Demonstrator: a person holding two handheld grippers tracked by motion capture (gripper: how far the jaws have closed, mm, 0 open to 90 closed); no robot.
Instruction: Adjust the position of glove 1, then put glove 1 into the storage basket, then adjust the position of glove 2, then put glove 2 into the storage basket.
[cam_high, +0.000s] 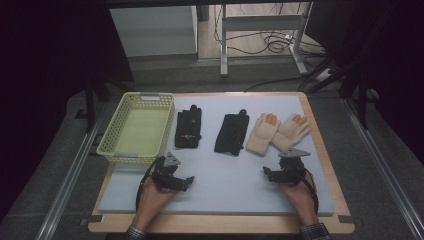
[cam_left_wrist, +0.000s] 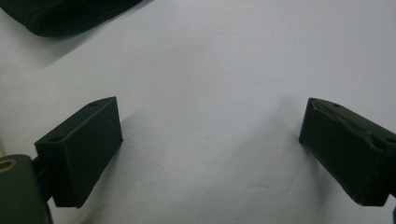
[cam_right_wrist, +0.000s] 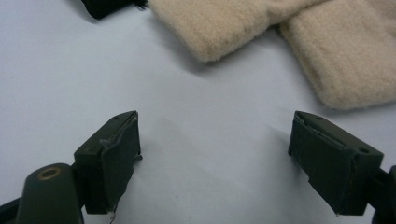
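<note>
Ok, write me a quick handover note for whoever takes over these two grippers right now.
Left gripper: open, nothing between its jaws, low over the white mat in front of the basket.
Right gripper: open, nothing between its jaws, just in front of the cream gloves.
Things: two black gloves and the two cream gloves lie flat in a row on the mat; the cream pair overlap a little. The yellow basket sits at the mat's left edge with nothing visible inside.
Done: nothing moved so far, by the look of it.
Left: probably all four gloves go into the basket; the right gripper is nearest the cream pair.
</note>
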